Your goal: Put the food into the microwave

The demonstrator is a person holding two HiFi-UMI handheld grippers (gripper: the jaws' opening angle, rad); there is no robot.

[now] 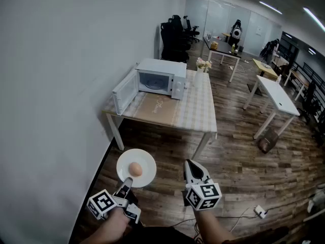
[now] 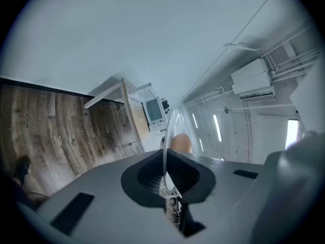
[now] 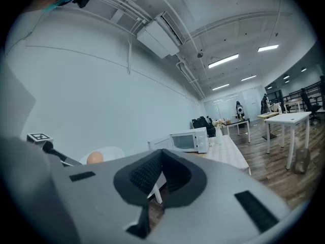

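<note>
Your left gripper [image 1: 124,188] clamped the plate [image 1: 147,160] by its rim, with the egg [image 1: 135,169] on it, well short of the microwave [image 1: 161,79]. Your right gripper [image 1: 190,164] was closed and empty. Judged step: carry. The next move calls for approaching the microwave's open door [image 1: 124,91] with the plate level.

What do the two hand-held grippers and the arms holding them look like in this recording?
The left hand-held gripper and right hand-held gripper share one build: light grey bodies, black ribbed pads and short black strips on the outer faces. Each carries a white cube printed with black square markers. The forearms show no sleeves.
</note>
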